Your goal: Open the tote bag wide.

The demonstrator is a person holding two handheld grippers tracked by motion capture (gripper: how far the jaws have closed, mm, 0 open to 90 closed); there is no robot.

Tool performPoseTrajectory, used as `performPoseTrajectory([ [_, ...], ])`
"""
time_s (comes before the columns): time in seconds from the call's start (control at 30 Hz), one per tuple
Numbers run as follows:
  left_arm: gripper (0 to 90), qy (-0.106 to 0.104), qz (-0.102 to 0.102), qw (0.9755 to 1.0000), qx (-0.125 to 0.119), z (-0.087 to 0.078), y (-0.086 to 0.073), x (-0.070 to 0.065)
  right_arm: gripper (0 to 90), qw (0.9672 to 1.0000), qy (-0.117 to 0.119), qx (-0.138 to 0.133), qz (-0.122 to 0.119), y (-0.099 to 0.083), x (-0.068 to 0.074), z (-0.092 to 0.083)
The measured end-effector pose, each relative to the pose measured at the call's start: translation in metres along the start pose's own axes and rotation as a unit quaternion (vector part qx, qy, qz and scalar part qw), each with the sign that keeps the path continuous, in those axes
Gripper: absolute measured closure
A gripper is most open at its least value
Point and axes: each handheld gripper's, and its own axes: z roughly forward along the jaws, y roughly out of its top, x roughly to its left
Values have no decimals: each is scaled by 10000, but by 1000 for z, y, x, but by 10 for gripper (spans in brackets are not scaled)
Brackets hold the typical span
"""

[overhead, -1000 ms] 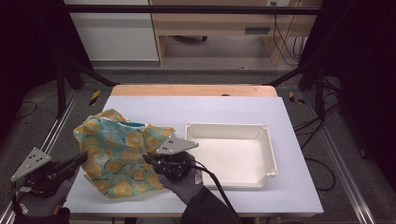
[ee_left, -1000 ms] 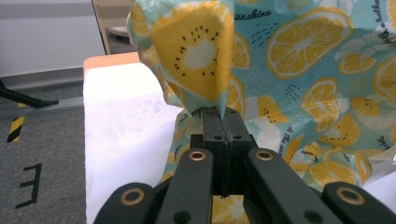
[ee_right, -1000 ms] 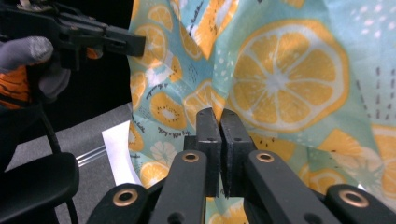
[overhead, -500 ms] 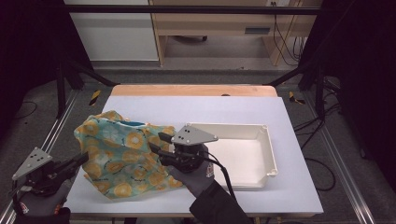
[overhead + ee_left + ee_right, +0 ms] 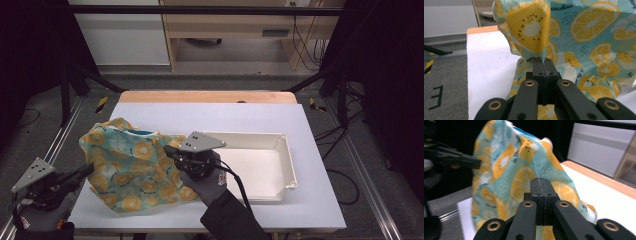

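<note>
The left gripper (image 5: 82, 172) is partly cut off by the lower left corner of the high view, and the hand that bears it is mostly lost in shadow there. The tips of the right gripper (image 5: 172, 151) are hidden in that view behind the folds of the cloth (image 5: 132, 167), and the grey plate on top covers much of its body. The underside of the cloth and whatever lies beneath it cannot be seen. In the left gripper view the cloth (image 5: 579, 37) is cut off at the top and the right edge, so its full outline cannot be read there; small print on it is too fine to make out beyond a word or two.

The cloth, teal with orange and kiwi slices, is held up in a bunched heap over the left half of the table (image 5: 300, 130), just left of the white tray (image 5: 287, 160). Its long axis is seen to run roughly from the table's far left toward the near middle, with the high ridge at the far end and the loose hem spread on the table nearer the person.

The left gripper's jaws are pressed together on a fold of the cloth at its left edge. The right gripper (image 5: 541, 180) is likewise clamped on a peak of the cloth (image 5: 506, 170) at its right side, its jaws having just closed on the fabric after opening briefly.
</note>
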Motion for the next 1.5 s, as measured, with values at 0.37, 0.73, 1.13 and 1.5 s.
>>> performPoseTrajectory([
  [0.37, 755, 54, -64, 9998, -196, -7, 6, 1, 900, 9986, 493, 177, -29, -16, 12, -4],
  [0.73, 507, 206, 178, 9980, -564, -9, 34, -1, 900, 9983, 491, 314, 18, -24, 13, 1],
  [1.13, 896, 254, 284, 9990, -236, 3, 38, 5, 900, 9984, 498, 247, -34, -21, 18, 4],
  [1.5, 900, 396, 181, 9981, -443, -19, 21, 5, 900, 9988, 437, 190, -59, -16, 19, 9],
])
